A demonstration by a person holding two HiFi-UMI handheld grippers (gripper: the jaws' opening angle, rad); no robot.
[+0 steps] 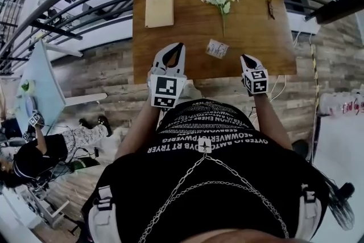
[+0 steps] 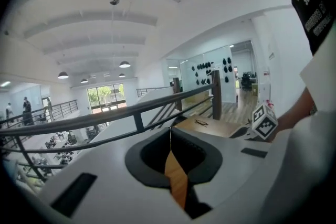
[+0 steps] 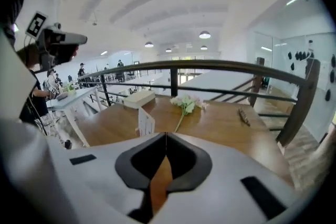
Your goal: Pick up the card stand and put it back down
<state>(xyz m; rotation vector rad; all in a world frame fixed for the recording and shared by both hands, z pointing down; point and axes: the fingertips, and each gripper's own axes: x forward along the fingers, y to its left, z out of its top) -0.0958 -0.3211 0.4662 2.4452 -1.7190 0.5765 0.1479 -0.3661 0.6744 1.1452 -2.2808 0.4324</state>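
The card stand (image 1: pixel 217 48) is a small white upright card holder near the front of the wooden table (image 1: pixel 187 31). In the right gripper view the card stand (image 3: pixel 145 122) sits just ahead and left of the jaws. My left gripper (image 1: pixel 180 45) hangs over the table's front edge, left of the stand, jaws closed tip to tip with nothing between them (image 2: pixel 169 129). My right gripper (image 1: pixel 245 57) hovers at the front edge, right of the stand and apart from it, shut and empty (image 3: pixel 166 135).
A pale flat book (image 1: pixel 159 8) lies at the table's far left. A pink flower (image 1: pixel 222 0) lies at the far middle and a small dark object (image 1: pixel 271 8) at the far right. A dark railing (image 3: pixel 210 65) runs behind the table. A person (image 1: pixel 40 151) sits below left.
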